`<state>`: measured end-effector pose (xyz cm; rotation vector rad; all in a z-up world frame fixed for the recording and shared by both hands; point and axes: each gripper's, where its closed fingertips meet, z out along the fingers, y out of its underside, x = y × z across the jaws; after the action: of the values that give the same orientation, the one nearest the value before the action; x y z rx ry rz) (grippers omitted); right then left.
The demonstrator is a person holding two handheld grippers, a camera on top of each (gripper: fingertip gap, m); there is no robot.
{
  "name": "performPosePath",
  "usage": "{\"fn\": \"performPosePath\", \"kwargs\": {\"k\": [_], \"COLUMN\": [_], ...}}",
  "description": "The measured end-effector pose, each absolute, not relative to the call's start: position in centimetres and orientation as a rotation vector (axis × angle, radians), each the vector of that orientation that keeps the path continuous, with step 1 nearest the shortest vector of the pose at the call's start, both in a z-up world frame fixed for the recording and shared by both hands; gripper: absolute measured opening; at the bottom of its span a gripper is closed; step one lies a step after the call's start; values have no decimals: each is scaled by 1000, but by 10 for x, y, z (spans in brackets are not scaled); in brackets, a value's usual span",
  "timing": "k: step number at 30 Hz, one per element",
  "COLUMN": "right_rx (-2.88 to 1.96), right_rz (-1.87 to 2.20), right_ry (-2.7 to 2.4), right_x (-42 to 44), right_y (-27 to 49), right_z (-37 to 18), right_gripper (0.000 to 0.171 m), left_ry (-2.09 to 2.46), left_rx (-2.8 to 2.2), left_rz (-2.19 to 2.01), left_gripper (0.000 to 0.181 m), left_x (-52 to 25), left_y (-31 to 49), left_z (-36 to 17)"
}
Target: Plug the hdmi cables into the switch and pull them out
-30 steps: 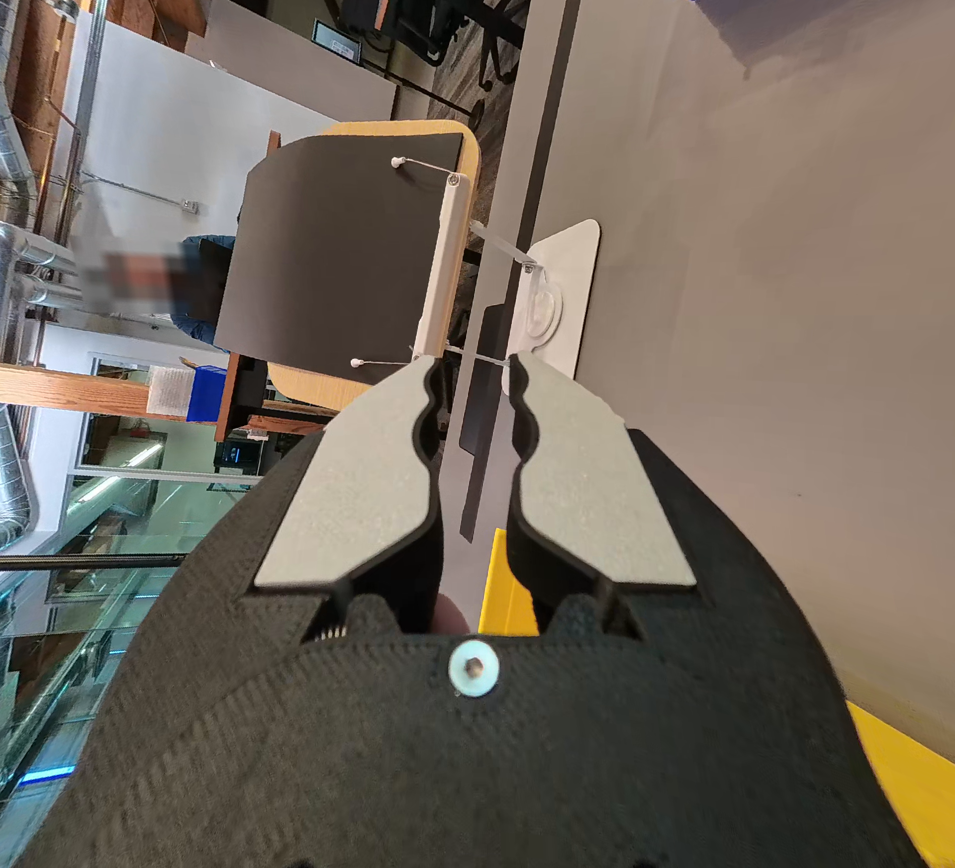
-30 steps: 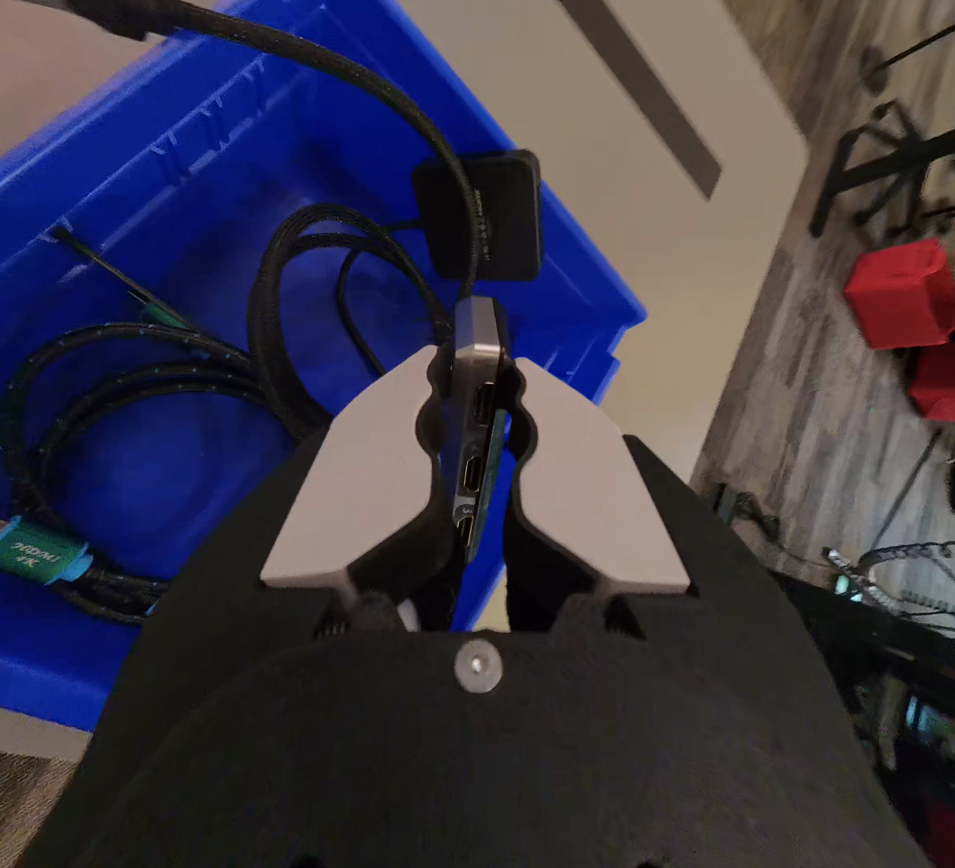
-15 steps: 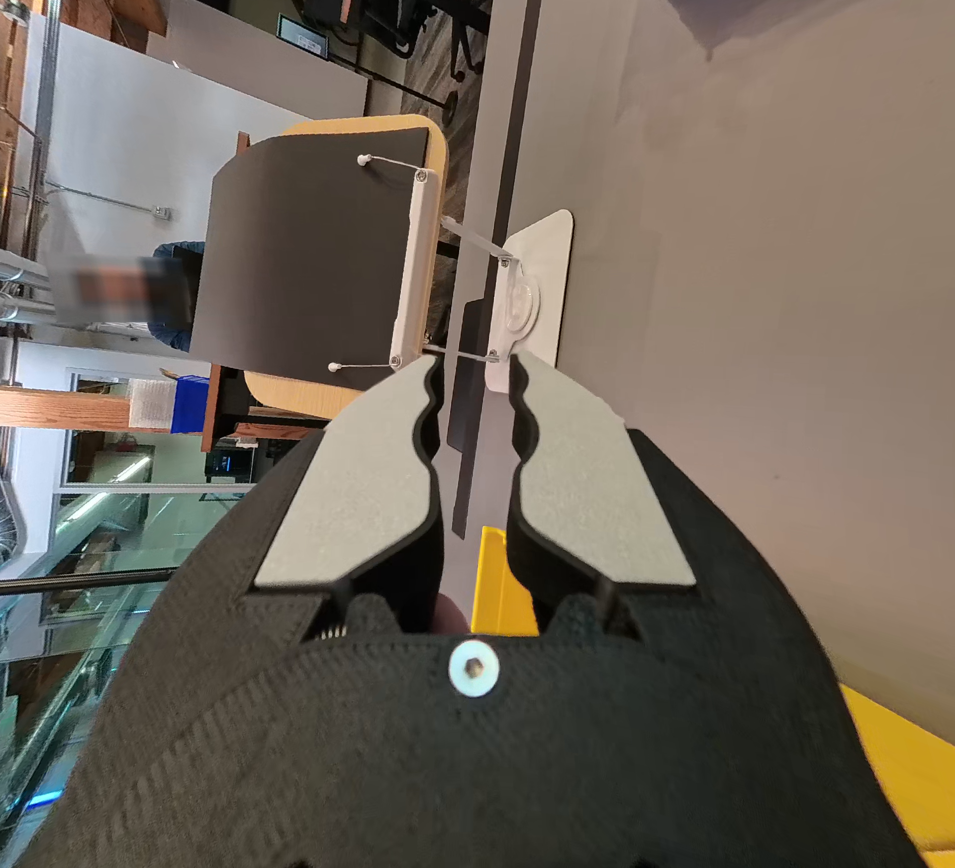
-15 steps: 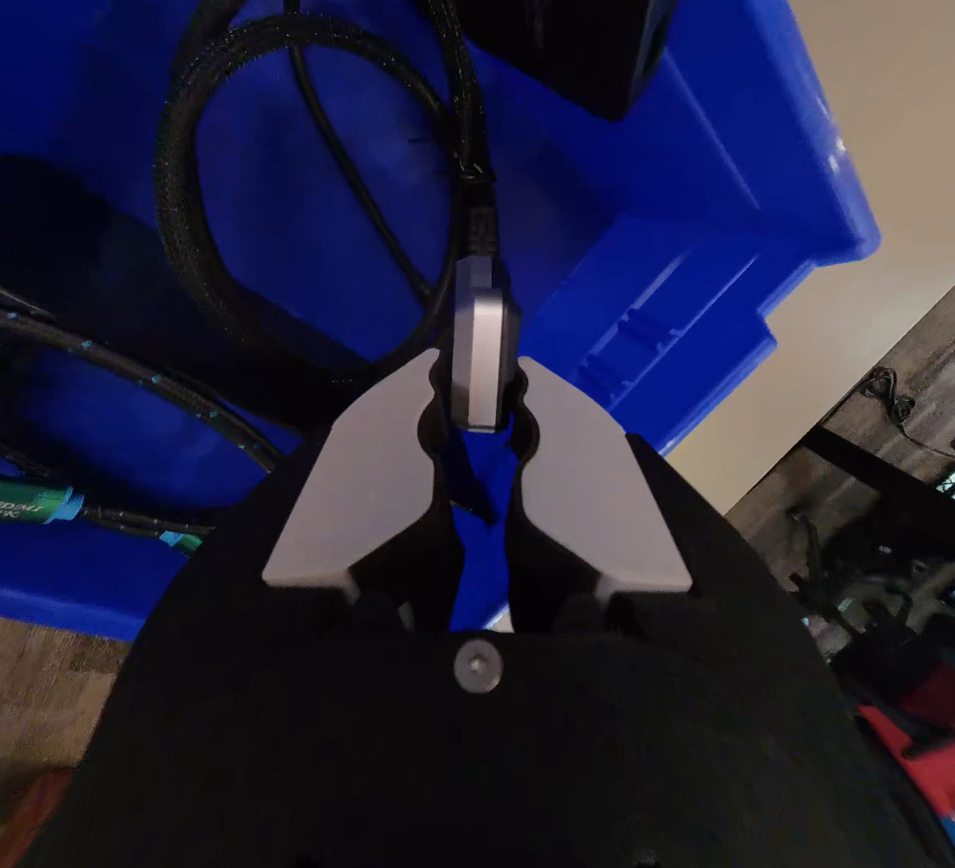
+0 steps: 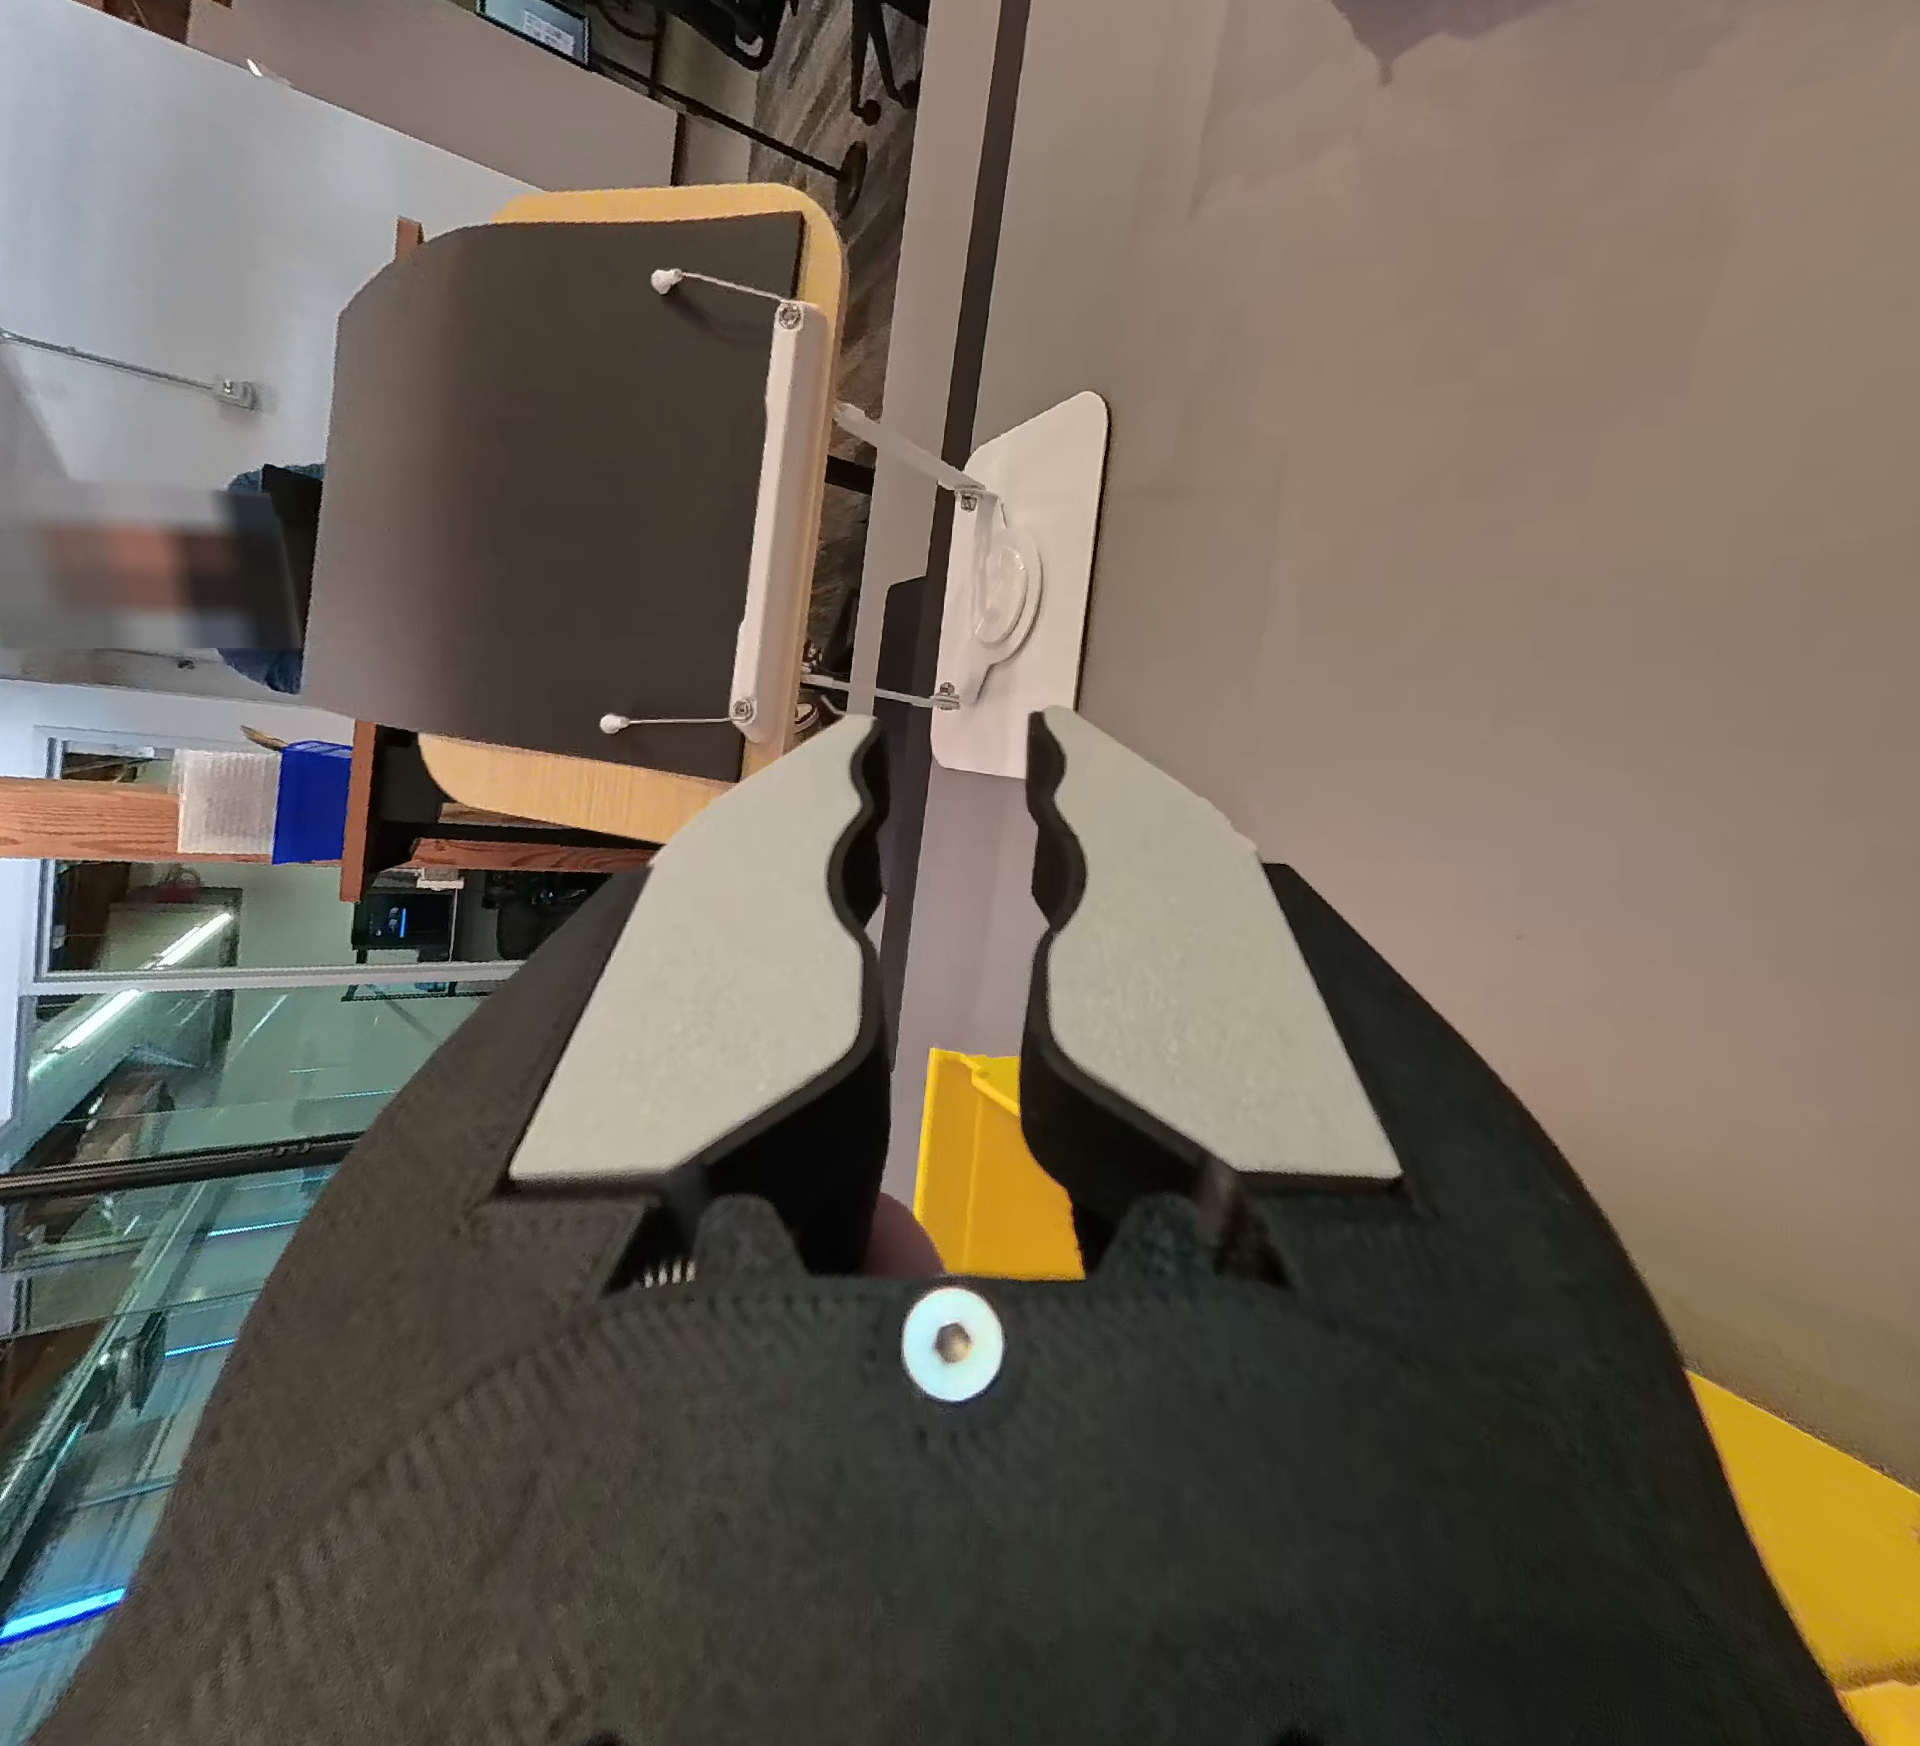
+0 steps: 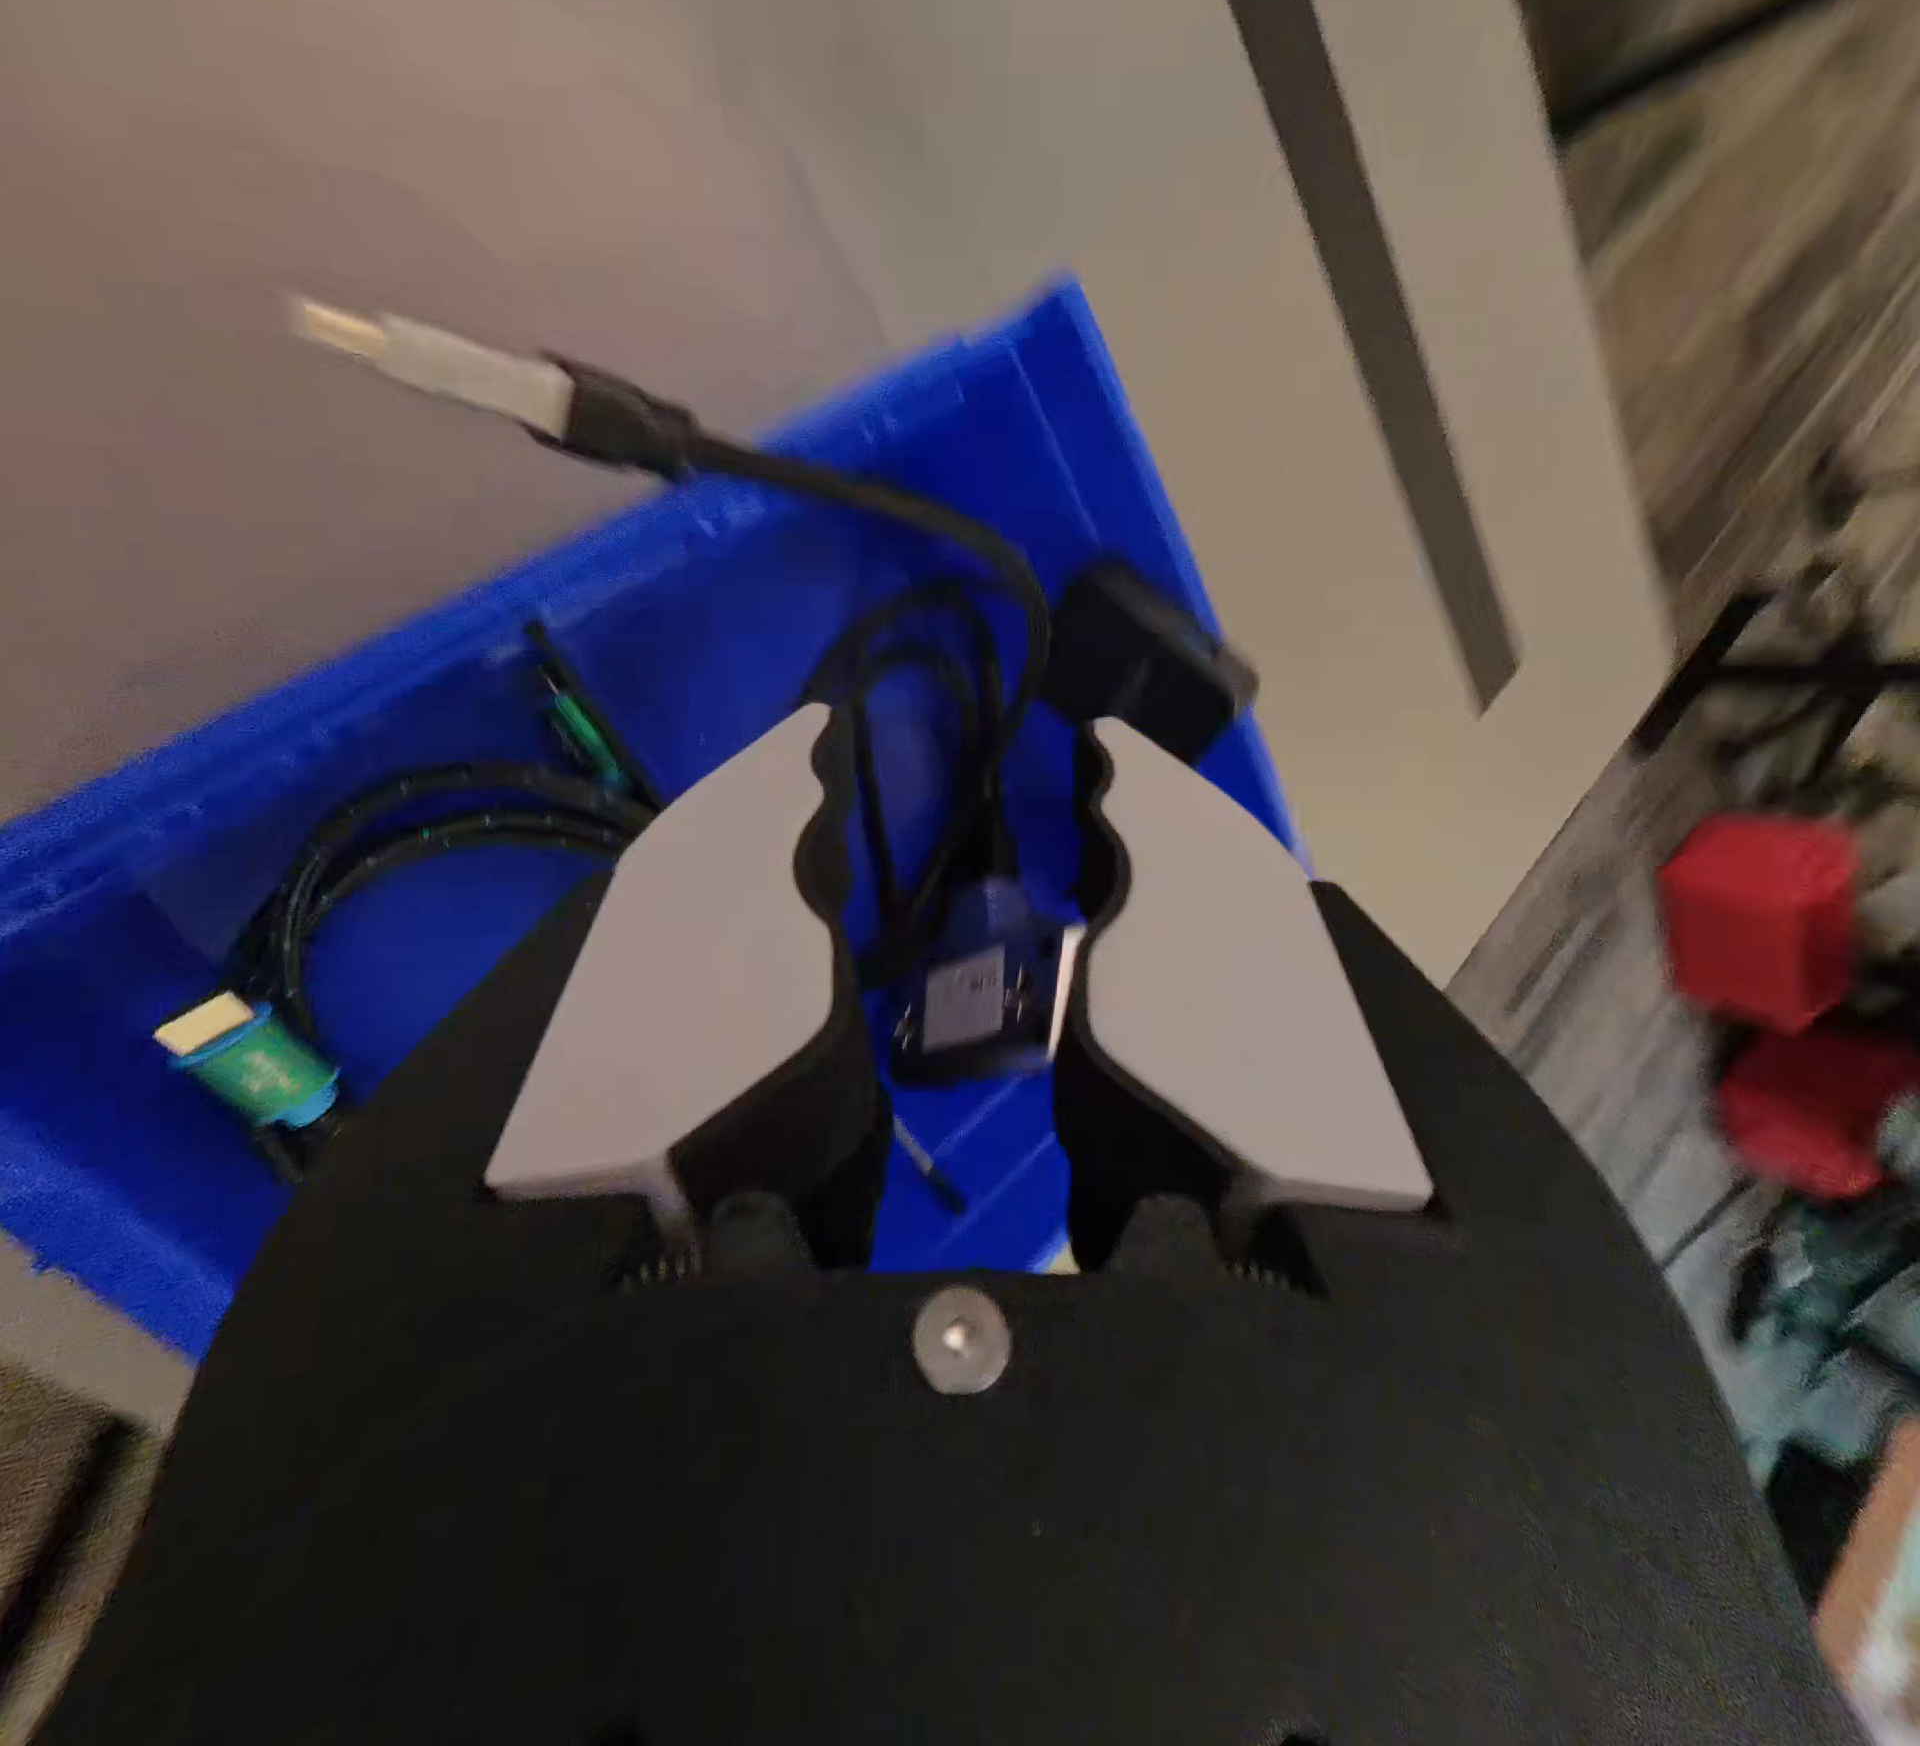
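We see a grey table with a dark strip along it; beyond its edge lie grey plank flooring, red blocks and, in the left wrist view, office furniture and a black panel on a white stand. A yellow bin shows between the left gripper fingers, which stand spread and empty. A blue bin rests on the table. The right gripper is spread wide, gripping nothing. The switch, a small grey slab, lies inside the bin, seen between the fingers, its long axis running roughly along them; blur hides its ports. Its black cable arcs up over the bin rim, the silver plug pointing up-left over the table. A coiled hdmi cable lies at the bin's left, its green-collared plug pointing left. A black box sits at the far corner.
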<state>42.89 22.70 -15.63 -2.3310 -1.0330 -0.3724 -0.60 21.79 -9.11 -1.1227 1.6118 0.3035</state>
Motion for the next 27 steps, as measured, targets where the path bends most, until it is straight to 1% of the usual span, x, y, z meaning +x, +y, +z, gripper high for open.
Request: {"fn": "performPosePath", "kwargs": {"k": [2,3,6,7,10,14,16,19,21,22,27], "right_rx": [-2226,-2201,-2187,-2180,-2155,-2171,-2086,-2116,-2147,-2143,-2096], "right_rz": [-409,-419,-460,-478,-441,-385,-386,-461,-460,-452,-490], "right_ry": [-1202,-1265,-1385,-1418,-1402,-1282,-1309,-1473,-1529,-1534,-1563], "right_x": [404,396,390,391,389,399,394,395,397,396,396], "right_y": [238,243,256,258,262,263,264,261,262,264,273], "right_z": [-161,-167,-190,-196,-196,-186,-179,-192,-201,-203,-206], "right_gripper": [32,31,20,13,5,9,12,16,26,27,16], "left_ry": [1623,1628,1631,1631,1630,1628,1631,1637,1642,1643,1644], "left_rx": [-1118,-1115,-1111,-1112,-1115,-1125,-1128,-1125,-1119,-1119,-1118], "left_rz": [306,308,299,297,298,288,286,289,292,292,287], "left_gripper": [25,25,25,25,25,25,25,25,25,24,24], "left_x": [-5,-5,-5,-6,-8,-10,-10,-8,-7,-7,-6], "left_y": [216,215,212,212,214,218,218,217,216,215,215], "left_z": [-93,-94,-94,-94,-95,-97,-99,-99,-99,-99,-99]}}
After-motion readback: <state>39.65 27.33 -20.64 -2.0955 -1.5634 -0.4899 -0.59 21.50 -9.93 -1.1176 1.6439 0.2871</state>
